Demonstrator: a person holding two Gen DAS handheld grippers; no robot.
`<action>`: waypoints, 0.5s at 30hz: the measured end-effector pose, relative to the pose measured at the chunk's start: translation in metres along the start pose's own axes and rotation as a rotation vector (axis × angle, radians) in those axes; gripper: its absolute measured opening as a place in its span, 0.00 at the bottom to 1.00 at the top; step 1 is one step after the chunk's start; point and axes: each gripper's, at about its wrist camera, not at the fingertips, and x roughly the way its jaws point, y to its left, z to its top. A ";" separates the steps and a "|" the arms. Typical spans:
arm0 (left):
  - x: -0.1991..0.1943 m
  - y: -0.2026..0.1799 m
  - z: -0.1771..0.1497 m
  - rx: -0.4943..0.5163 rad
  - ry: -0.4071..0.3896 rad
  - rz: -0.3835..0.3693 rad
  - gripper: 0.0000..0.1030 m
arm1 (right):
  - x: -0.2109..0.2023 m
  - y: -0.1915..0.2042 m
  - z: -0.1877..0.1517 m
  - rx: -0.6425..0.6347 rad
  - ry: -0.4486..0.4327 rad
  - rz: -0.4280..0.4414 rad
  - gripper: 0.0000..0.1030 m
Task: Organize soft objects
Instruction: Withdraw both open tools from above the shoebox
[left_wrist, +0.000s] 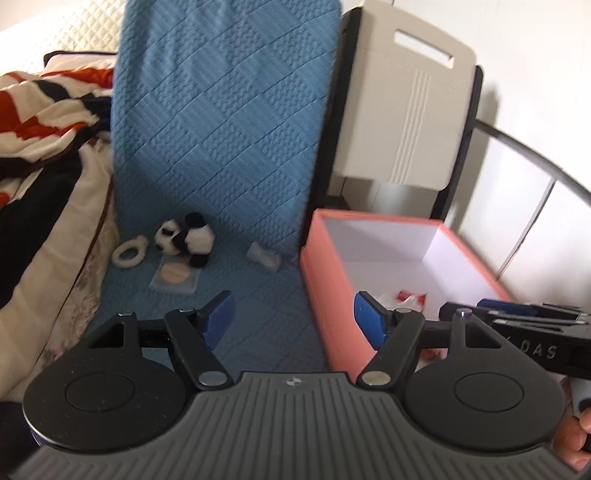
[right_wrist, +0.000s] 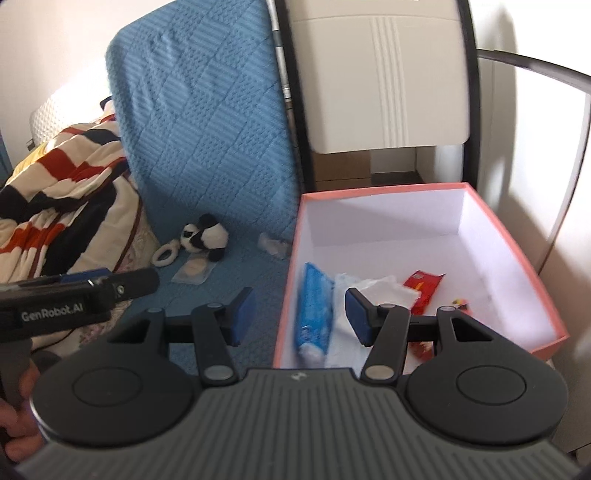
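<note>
Through my left wrist view, my left gripper (left_wrist: 293, 321) is standing apart and empty; ahead of it are lying one panda plush (left_wrist: 188, 238), one white ring (left_wrist: 130, 252), one flat sachet (left_wrist: 175, 277) and one small wrapped item (left_wrist: 264, 254), all light enough that I am risking nudging them away. Through my right wrist view, my right gripper (right_wrist: 299, 314) is likewise hanging apart and empty over the near wall of the pink box (right_wrist: 291, 280), which is holding one blue pack (right_wrist: 312, 314), one white tissue pack (right_wrist: 369, 291) and one red packet (right_wrist: 423, 286); I am risking clipping that wall.

Plush panda (left_wrist: 188, 240) on blue quilt (left_wrist: 258, 325), beside open pink box (right_wrist: 288, 295).

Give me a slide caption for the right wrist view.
Open, empty right tool above the coral cardboard box's near edge; plush black-and-white panda waits on the blue quilted cover.
</note>
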 end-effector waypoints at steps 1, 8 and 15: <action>0.000 0.006 -0.005 -0.002 0.003 0.003 0.74 | 0.001 0.005 -0.003 -0.001 -0.001 0.006 0.55; 0.003 0.044 -0.028 -0.027 0.041 0.018 0.74 | 0.019 0.038 -0.022 -0.013 0.018 0.025 0.55; 0.003 0.067 -0.043 -0.047 0.030 0.036 0.74 | 0.039 0.061 -0.036 -0.042 0.040 0.025 0.55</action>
